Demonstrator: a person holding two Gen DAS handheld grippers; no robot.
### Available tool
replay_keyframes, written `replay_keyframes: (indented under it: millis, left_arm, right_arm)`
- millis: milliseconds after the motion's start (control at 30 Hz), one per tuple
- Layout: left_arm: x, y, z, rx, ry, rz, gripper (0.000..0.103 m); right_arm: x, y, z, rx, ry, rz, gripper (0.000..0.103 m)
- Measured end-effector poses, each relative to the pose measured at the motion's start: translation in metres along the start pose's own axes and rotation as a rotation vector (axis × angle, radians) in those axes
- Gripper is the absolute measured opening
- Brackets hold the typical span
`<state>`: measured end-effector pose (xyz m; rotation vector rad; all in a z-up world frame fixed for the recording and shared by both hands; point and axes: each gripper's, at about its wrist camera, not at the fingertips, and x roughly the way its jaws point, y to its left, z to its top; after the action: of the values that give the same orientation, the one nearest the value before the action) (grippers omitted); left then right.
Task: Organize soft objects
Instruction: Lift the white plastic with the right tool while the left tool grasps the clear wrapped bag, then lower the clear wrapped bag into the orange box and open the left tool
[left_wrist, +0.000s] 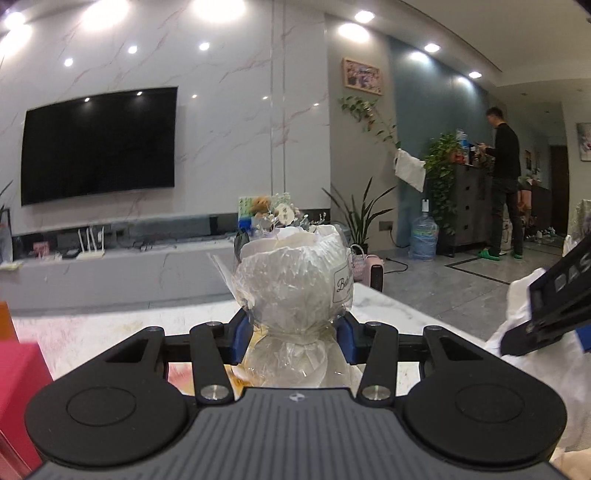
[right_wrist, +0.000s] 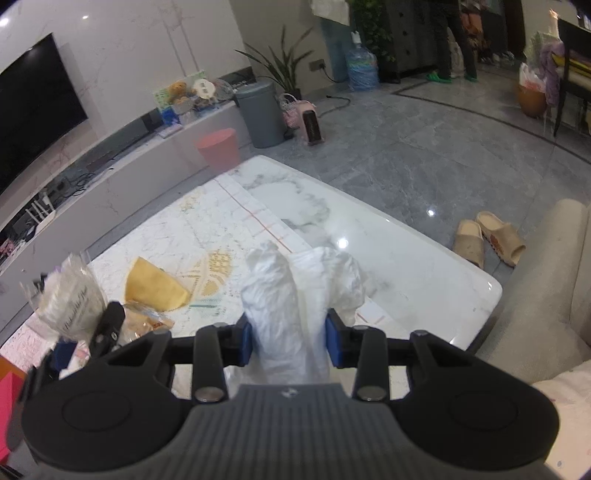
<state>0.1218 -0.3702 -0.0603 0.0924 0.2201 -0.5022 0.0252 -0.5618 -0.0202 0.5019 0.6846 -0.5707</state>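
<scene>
the left claw (left_wrist: 293, 338) was clenched on a clear crinkled cellophane-wrapped white bundle with a small label (left_wrist: 295, 280), its blue pads (left_wrist: 242, 339) pressing the tied neck while the rounded head stood above them, clear of the white marble table (left_wrist: 388, 306). in the right wrist view the same bundle showed at about nine o'clock, raised over the table's near left corner. the right claw (right_wrist: 290, 341) was grasping a crumpled white plastic bag (right_wrist: 295, 291), which bulged forward toward twelve o'clock and drooped onto the table. a yellow folded cloth (right_wrist: 155, 286) lay flat on the table at about ten o'clock from that bag, beside a small clear packet (right_wrist: 147, 323).

the risks looked mostly like slippage. the cellophane was slick and pinched only at a narrow neck, so a quick swing or tilt could let the top-heavy head twist out. the white bag was held by loose folds, and lifting it might pull the plastic through the pads or spill whatever sat inside. the two claws were near each other, so bringing them together carelessly could knock one load against the other.
</scene>
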Motion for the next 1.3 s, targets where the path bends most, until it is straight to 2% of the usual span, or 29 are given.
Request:
replay_keyframes:
  millis: [333, 533, 767, 1000, 1067, 1167, 1300]
  left_arm:
    - [-0.045, 0.017, 0.051, 0.038, -0.050, -0.001, 0.053]
    - [-0.070, 0.052, 0.076, 0.033, -0.068, -0.057, 0.053]
    - [-0.098, 0.115, 0.098, -0.010, -0.053, 0.030, 0.053]
    - [-0.124, 0.180, 0.114, -0.040, -0.103, 0.106, 0.053]
    - [-0.123, 0.199, 0.120, -0.046, -0.109, 0.121, 0.053]
    - [-0.113, 0.228, 0.126, -0.065, -0.083, 0.188, 0.053]
    - [-0.092, 0.269, 0.119, -0.108, -0.043, 0.270, 0.053]
  right_arm:
    - [-0.022, 0.019, -0.004, -0.024, -0.068, 0.027, 0.037]
    - [-0.035, 0.065, -0.017, -0.103, -0.095, 0.083, 0.037]
    - [-0.055, 0.126, -0.040, -0.224, -0.124, 0.204, 0.037]
    - [-0.066, 0.163, -0.068, -0.378, -0.153, 0.183, 0.037]
    - [-0.069, 0.168, -0.074, -0.413, -0.154, 0.179, 0.037]
    - [-0.074, 0.171, -0.081, -0.442, -0.167, 0.163, 0.037]
    - [-0.079, 0.177, -0.086, -0.443, -0.182, 0.193, 0.037]
